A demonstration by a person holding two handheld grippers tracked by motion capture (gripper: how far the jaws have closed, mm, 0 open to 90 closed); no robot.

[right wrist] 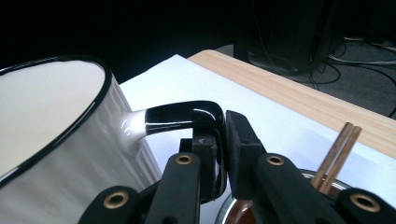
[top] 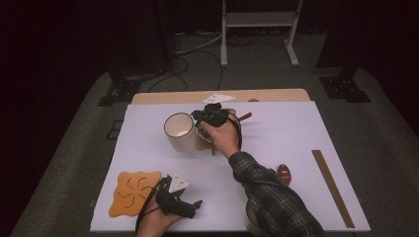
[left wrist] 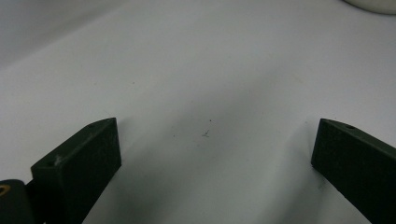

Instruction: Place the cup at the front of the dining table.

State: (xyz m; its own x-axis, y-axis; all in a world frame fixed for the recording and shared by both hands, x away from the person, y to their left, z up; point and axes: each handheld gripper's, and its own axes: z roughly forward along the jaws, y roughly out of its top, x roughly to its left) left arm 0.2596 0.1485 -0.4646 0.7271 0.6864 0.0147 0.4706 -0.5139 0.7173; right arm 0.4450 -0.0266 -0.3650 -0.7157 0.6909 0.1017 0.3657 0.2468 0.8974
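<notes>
Work in hand: moving the white mug (top: 180, 131) by its black handle (right wrist: 184, 116)
Right gripper (right wrist: 223, 154): jaws pinching the handle, one pad inside the loop, one outside
Mug position: centre of the worktop (top: 296, 123), upright, at 9 o'clock of the right hand (top: 222, 136); contact with the sheet cannot be confirmed
Left gripper (left wrist: 212, 154): jaws spread, nothing between them, idle at 6 o'clock
Done: handle grasped
Left: likely seating the mug on the orange coaster (top: 133, 191) at 7 o'clock, then release
</notes>
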